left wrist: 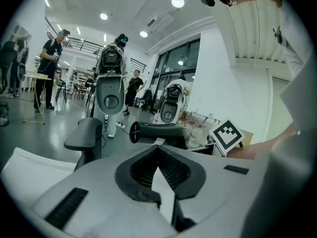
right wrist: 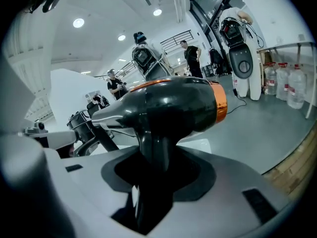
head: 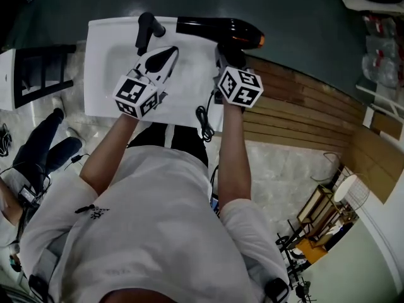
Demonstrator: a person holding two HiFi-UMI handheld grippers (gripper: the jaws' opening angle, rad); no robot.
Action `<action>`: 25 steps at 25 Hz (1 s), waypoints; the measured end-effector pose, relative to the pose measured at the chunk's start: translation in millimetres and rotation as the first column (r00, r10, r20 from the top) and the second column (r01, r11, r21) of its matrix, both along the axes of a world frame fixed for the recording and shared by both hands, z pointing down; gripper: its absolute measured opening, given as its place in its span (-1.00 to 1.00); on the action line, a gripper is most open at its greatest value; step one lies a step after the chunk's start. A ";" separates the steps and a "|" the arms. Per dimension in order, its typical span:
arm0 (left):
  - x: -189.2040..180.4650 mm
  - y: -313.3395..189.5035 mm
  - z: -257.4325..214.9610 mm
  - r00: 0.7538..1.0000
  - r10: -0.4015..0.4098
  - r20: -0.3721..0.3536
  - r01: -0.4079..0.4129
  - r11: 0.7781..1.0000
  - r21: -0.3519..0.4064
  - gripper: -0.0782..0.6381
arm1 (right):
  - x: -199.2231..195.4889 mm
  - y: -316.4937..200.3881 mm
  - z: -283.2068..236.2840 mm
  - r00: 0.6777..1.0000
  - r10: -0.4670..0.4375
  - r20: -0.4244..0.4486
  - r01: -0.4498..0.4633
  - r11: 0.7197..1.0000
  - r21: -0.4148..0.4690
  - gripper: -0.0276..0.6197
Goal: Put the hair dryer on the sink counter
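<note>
A black hair dryer (head: 218,29) with an orange ring lies crosswise over the back right edge of the white sink counter (head: 101,100). My right gripper (head: 222,52) is shut on its handle, and the right gripper view shows the handle (right wrist: 154,152) running down between the jaws, with the body (right wrist: 173,105) just beyond. The dryer's cord (head: 203,115) hangs over the counter's front edge. My left gripper (head: 172,50) is over the basin, shut and holding nothing. In the left gripper view the dryer (left wrist: 158,133) appears ahead, beyond the gripper's tips (left wrist: 158,148).
A black faucet (head: 146,30) stands at the back of the basin, just left of the dryer's nozzle, also seen as the faucet (left wrist: 86,135). Wooden slats (head: 303,106) lie to the right. A seated person's legs (head: 44,144) and a black rack (head: 38,74) are at the left.
</note>
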State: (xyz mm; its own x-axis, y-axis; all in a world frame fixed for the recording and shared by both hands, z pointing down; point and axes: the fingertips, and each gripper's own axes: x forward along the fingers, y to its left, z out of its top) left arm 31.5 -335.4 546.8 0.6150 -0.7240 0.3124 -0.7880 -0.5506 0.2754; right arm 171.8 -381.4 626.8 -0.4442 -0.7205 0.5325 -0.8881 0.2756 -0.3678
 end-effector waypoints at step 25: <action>2.2 0.0 28.7 1.000 -0.011 0.020 0.012 0.998 -0.055 -0.78 | -2.2 -3.0 62.4 0.996 0.022 -0.090 -0.035 0.989 -0.141 -0.39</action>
State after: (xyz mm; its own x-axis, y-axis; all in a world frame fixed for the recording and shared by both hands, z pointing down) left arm 33.7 -335.4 575.6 0.5999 -0.7126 0.3639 -0.8000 -0.5256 0.2895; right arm 169.6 -384.3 689.2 -0.3712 -0.6465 0.6666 -0.9256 0.2000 -0.3214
